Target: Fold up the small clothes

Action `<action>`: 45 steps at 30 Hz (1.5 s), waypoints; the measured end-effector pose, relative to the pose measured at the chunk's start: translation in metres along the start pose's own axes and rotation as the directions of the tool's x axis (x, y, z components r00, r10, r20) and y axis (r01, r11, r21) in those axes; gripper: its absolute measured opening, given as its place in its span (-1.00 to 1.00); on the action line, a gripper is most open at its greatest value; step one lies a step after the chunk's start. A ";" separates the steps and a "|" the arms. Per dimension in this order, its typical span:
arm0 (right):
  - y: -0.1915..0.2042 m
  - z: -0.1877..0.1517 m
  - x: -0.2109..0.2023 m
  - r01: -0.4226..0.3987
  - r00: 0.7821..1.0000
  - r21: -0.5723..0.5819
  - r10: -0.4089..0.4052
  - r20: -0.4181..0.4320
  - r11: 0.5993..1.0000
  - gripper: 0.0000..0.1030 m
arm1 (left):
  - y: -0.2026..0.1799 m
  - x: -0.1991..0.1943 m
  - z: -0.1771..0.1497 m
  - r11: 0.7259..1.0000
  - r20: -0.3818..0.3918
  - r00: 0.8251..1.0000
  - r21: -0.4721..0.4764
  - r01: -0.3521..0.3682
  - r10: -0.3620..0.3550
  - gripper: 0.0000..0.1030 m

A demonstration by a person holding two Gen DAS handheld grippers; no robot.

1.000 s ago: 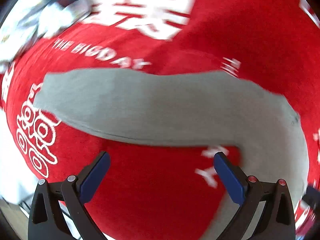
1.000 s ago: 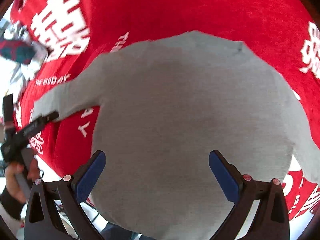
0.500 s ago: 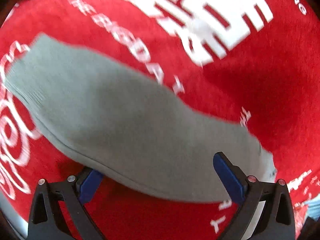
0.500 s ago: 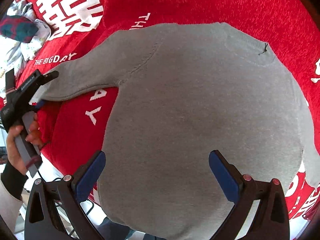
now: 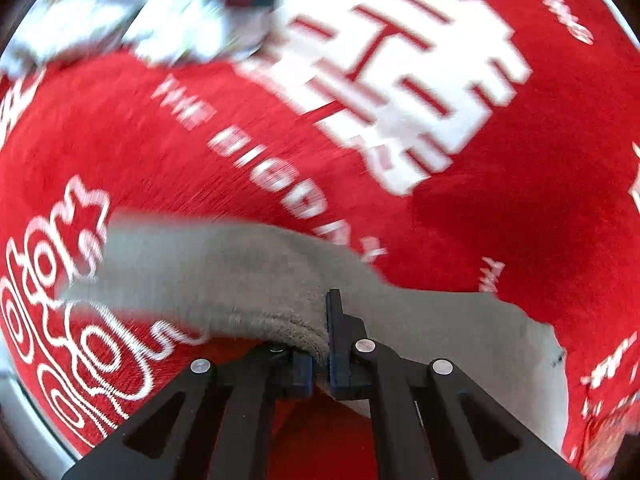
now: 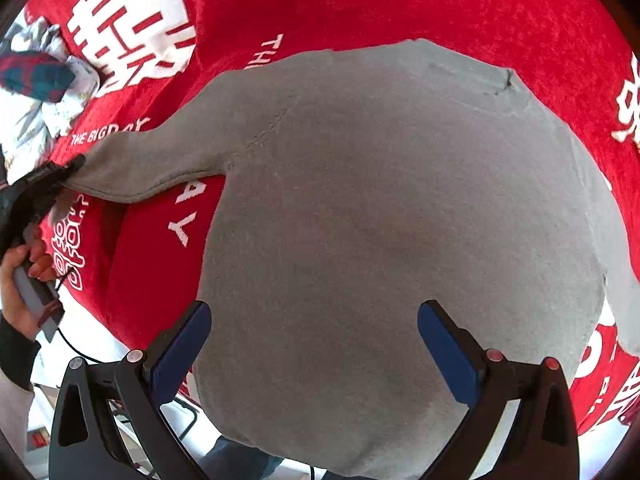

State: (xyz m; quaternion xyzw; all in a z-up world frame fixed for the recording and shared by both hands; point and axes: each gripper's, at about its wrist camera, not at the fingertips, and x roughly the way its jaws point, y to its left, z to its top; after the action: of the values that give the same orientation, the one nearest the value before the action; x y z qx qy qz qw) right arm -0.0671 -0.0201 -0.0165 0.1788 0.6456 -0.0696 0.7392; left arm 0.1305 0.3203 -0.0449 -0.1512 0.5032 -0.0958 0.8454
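Now left gripper (image 5: 320, 356) clamped on grey sweater (image 6: 400, 220) sleeve cuff; right gripper (image 6: 314, 344) wide apart above its body.

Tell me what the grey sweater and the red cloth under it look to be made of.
Grey sweater: a soft, matte knit, probably cotton or a wool blend; its fuzzy edge shows at the sleeve pinched in the left claw. Red cloth: a short-pile plush, velvet or fleece by the look; its nap shows brushed streaks, with flat white lettering printed on it.
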 end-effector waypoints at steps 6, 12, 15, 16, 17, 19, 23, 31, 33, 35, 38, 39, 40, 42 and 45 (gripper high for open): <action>-0.047 0.001 -0.025 -0.020 0.998 0.040 0.018 0.058 0.999 1.00 | -0.115 -0.035 0.001 0.967 0.058 0.988 0.222 0.128 -0.144 -0.88; -0.124 -0.004 -0.048 -0.022 0.994 0.170 0.003 0.109 0.985 1.00 | -0.259 -0.032 -0.045 0.866 -0.016 0.964 0.434 0.247 -0.267 -0.88; -0.169 -0.013 -0.048 -0.003 0.994 0.244 -0.024 0.108 0.970 1.00 | -0.326 0.003 -0.098 0.807 -0.129 0.959 0.520 0.281 -0.251 -0.88; -0.180 -0.015 -0.048 0.003 0.994 0.259 -0.031 0.104 0.966 1.00 | -0.340 0.013 -0.113 0.791 -0.155 0.960 0.544 0.281 -0.234 -0.88; -0.193 -0.020 -0.046 0.012 0.994 0.280 -0.041 0.096 0.960 1.00 | -0.356 0.028 -0.132 0.770 -0.190 0.960 0.575 0.277 -0.204 -0.88; -0.213 -0.027 -0.040 0.024 0.996 0.310 -0.050 0.075 0.951 1.00 | -0.378 0.054 -0.163 0.736 -0.245 0.959 0.622 0.268 -0.143 -0.88; -0.235 -0.035 -0.029 0.042 0.997 0.340 -0.059 0.041 0.939 1.00 | -0.397 0.087 -0.204 0.674 -0.262 0.965 0.713 0.192 0.002 -0.86; -0.187 0.002 -0.032 0.078 0.989 0.171 -0.098 0.110 0.982 1.00 | -0.374 0.018 -0.179 0.663 -0.116 0.993 0.743 0.094 -0.012 0.79; -0.160 0.021 -0.026 0.098 0.985 0.072 -0.107 0.135 0.993 1.00 | -0.347 0.003 -0.161 0.696 -0.078 0.997 0.717 0.040 0.024 0.79; -0.123 0.042 -0.014 0.141 0.977 -0.053 -0.130 0.167 0.989 1.00 | -0.315 -0.005 -0.143 0.728 -0.043 0.995 0.684 -0.035 0.088 0.79; -0.075 0.067 0.015 0.236 0.959 -0.207 -0.194 0.205 0.949 1.00 | -0.270 -0.006 -0.130 0.729 0.019 0.978 0.664 -0.166 0.206 0.79; -0.062 0.074 0.026 0.287 0.946 -0.244 -0.234 0.224 0.926 0.99 | -0.260 -0.002 -0.128 0.719 0.022 0.968 0.666 -0.200 0.249 0.79; -0.053 0.078 0.033 0.334 0.931 -0.266 -0.273 0.243 0.904 0.95 | -0.250 0.004 -0.130 0.708 0.021 0.957 0.668 -0.228 0.288 0.79; -0.046 0.091 0.046 0.415 0.899 -0.282 -0.343 0.273 0.865 0.28 | -0.234 0.015 -0.139 0.695 0.021 0.943 0.671 -0.260 0.333 0.79; -0.068 0.103 0.041 0.283 0.945 -0.197 -0.238 0.225 0.939 -0.89 | -0.230 0.030 -0.148 0.704 0.031 0.935 0.650 -0.287 0.352 0.79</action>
State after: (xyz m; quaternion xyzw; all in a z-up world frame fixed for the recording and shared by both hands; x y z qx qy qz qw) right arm 0.0121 -0.1139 -0.0577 -0.0018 0.5906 -0.1108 0.7993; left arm 0.0119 0.0721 -0.0548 0.2428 0.4975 -0.1219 0.8238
